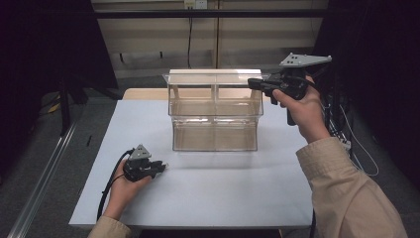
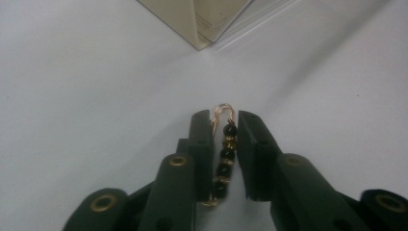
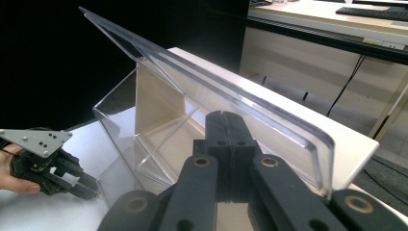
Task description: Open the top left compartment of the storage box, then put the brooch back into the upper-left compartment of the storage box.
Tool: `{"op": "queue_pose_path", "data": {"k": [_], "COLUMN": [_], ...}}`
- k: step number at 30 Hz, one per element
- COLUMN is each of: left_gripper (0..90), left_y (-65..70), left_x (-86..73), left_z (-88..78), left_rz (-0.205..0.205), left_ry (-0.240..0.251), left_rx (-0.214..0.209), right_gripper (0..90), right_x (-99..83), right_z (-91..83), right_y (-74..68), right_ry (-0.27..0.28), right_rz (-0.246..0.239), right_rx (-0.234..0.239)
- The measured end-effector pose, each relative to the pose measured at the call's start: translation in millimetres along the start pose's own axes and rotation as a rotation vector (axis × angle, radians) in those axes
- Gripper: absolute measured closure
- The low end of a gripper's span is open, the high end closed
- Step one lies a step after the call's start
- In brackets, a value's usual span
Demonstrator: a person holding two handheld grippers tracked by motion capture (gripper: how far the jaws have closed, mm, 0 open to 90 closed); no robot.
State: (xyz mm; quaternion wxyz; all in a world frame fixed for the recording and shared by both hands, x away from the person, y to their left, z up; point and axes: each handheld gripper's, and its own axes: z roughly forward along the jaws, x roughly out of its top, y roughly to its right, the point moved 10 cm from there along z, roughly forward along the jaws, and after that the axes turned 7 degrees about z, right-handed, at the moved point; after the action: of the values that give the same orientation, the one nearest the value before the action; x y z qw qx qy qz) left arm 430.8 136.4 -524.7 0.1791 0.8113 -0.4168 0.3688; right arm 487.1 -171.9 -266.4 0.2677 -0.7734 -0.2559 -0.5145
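Low on the matte white counter (image 1: 208, 193), your left hand-held gripper (image 2: 224, 126) pinches a beaded earring (image 2: 225, 156) of dark round beads on gold wire between its jaws, while your raised right hand-held gripper (image 3: 223, 118), jaws pressed together, sits at the clear acrylic organizer's (image 1: 215, 111) upper right rim.

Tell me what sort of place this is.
Probably a lab or office recording station: a white table ringed by dark curtains, wall sockets behind, a desk with a keyboard nearby, and cabled hand-held tongs.
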Motion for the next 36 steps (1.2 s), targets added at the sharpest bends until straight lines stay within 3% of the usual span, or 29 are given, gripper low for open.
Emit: {"op": "queue_pose_path", "data": {"k": [1,4,9,15,27,31,36], "left_gripper": [83.4,83.7,83.8,83.9,83.9,83.9,83.9], "left_y": [-0.4,1.0,1.0,4.7,18.2,18.4,20.3], "left_x": [0.0,0.7,0.8,1.7,19.9,25.6,31.5], "left_z": [-0.2,-0.1,-1.2,-8.7,-26.1,-31.6,-37.5], "left_rz": [0.007,0.002,-0.041,-0.099,-0.130,-0.125,-0.120], "left_ry": [-0.009,-0.027,-0.027,-0.027,0.005,-0.004,-0.015], "left_rx": [0.004,-0.003,-0.007,-0.059,-0.150,-0.147,-0.173], "right_gripper": [90.0,90.0,90.0,90.0,90.0,90.0,90.0], "right_x": [0.0,-0.1,-0.3,-0.2,-3.1,-3.4,-3.4], "right_z": [-0.2,-0.1,-0.2,-1.5,-0.1,-0.2,0.0], "right_y": [0.0,0.0,-0.7,-1.1,-0.1,0.2,0.0], "right_ry": [0.000,0.000,-0.002,0.002,-0.005,-0.004,-0.004], "right_rz": [0.003,0.004,0.002,0.006,0.002,0.005,0.000], "right_rx": [0.001,0.001,0.001,0.004,0.002,0.006,0.005]}}
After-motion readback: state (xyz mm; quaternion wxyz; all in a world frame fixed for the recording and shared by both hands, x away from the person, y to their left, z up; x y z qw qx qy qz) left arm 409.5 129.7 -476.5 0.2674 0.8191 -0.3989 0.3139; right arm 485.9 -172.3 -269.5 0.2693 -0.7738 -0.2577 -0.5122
